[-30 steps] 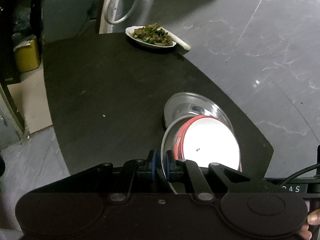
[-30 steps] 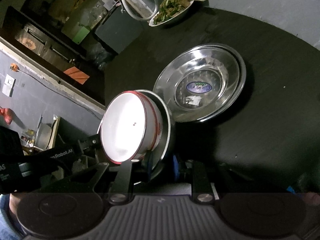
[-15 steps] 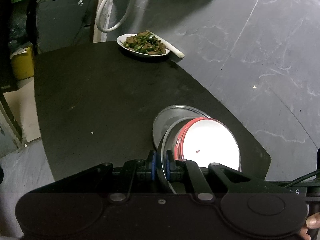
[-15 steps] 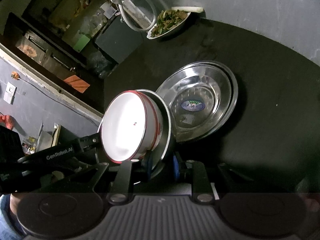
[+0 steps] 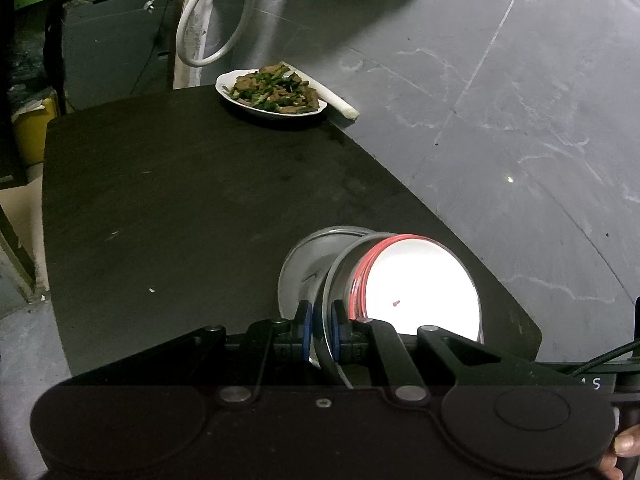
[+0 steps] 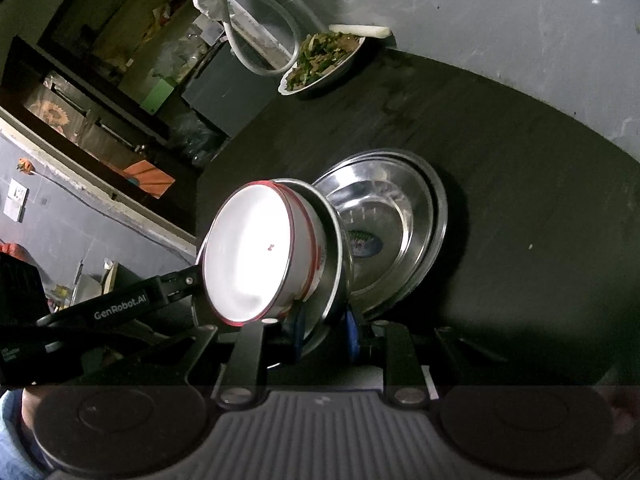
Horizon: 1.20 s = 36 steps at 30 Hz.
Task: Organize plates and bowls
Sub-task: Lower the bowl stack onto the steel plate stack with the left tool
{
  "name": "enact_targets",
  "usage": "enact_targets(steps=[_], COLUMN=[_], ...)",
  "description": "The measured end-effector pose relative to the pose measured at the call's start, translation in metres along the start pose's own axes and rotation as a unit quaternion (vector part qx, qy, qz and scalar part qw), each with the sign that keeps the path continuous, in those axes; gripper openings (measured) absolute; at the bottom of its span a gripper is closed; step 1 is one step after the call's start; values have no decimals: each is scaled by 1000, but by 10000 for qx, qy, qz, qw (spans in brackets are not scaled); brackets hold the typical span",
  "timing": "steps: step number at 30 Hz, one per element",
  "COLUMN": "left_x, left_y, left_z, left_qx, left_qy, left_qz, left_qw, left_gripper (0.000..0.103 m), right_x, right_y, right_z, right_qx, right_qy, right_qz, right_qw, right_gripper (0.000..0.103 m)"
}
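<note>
Both grippers pinched 1 steel plate carrying a bowl

The left gripper [image 5: 320, 330] and right gripper [image 6: 322, 330] each clamped the rim of the shiny round steel plate [image 6: 338, 260], held above the black table [image 5: 180, 200] with a red-rimmed white bowl [image 6: 256, 256] on it; thin, stiff, slick metal, best gripped at the rim and kept level.

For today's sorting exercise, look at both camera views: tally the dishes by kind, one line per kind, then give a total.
Steel plates: 2, held plate, plate on table
White bowl with red rim: 1
White dish holding food: 1
Total: 4

The left tool and right tool both grip the held plate's rim.
</note>
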State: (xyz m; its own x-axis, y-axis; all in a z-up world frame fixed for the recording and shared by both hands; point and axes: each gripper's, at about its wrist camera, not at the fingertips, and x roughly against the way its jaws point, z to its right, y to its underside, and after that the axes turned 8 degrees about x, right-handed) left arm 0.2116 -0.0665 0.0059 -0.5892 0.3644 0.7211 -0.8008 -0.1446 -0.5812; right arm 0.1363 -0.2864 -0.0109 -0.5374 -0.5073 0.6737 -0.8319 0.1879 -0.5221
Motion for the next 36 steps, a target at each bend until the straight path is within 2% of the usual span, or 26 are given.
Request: enact_targets(steps=[21,36], left_x=[-47,-58], left_y=[-15,-15], left_z=[3,-3], left_qx=[459,693], left_qy=[-387,-441], left_qz=[-46,-71], left_qw=[9982,9966], left_gripper=[8,8], right_x=[-35,-47], right_y=[-46,-57], right_z=[36,40], right_qx=[216,409], right_qy=[-129,-152], right_qz=[-457,-715], right_qw=[9986,9965], right_gripper=[24,24])
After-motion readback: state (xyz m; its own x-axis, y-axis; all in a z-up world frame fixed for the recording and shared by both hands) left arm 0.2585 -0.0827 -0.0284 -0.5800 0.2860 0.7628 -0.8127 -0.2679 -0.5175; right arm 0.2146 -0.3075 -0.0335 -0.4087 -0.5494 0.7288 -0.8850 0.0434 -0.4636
